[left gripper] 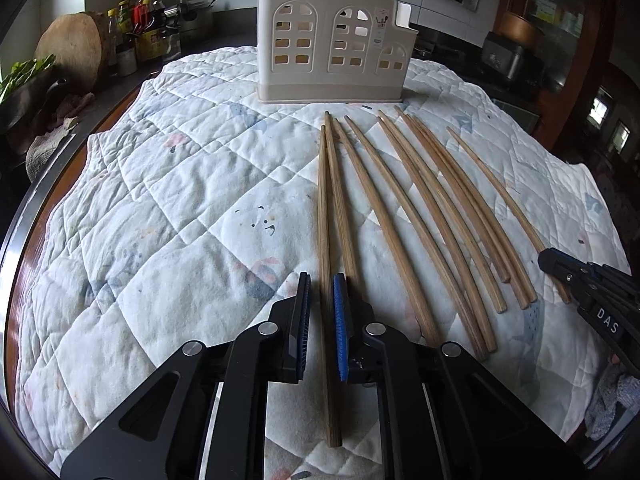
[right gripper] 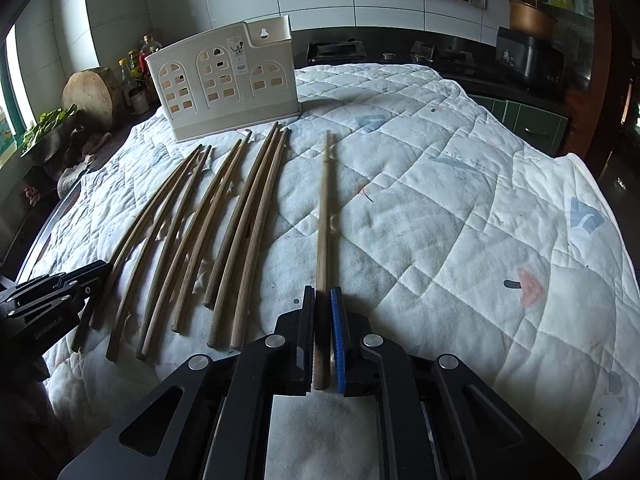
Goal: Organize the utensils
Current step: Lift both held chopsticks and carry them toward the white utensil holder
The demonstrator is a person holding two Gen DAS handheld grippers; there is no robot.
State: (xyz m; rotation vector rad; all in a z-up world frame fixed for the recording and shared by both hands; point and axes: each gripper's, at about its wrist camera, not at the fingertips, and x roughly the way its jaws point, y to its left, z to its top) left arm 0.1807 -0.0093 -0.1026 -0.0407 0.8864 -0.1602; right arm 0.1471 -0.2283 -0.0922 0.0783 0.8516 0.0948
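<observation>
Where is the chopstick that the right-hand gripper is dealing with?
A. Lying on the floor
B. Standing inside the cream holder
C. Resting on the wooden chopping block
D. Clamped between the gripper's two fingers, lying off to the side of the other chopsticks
D: in the right wrist view the right gripper is shut on a single chopstick, apart from the other chopsticks on the quilted cloth.

Round bench point(left gripper: 24, 248), dark wood edge with metal rim, covered by white quilted cloth point(left gripper: 168, 216) with faded prints and small stains. Cream plastic utensil holder point(left gripper: 332, 48) upright on cloth at far side. Wooden chopsticks point(left gripper: 424, 208) lie loose on cloth in rough fan, thin ends toward holder. One chopstick point(right gripper: 323, 216) lies apart from others.
</observation>
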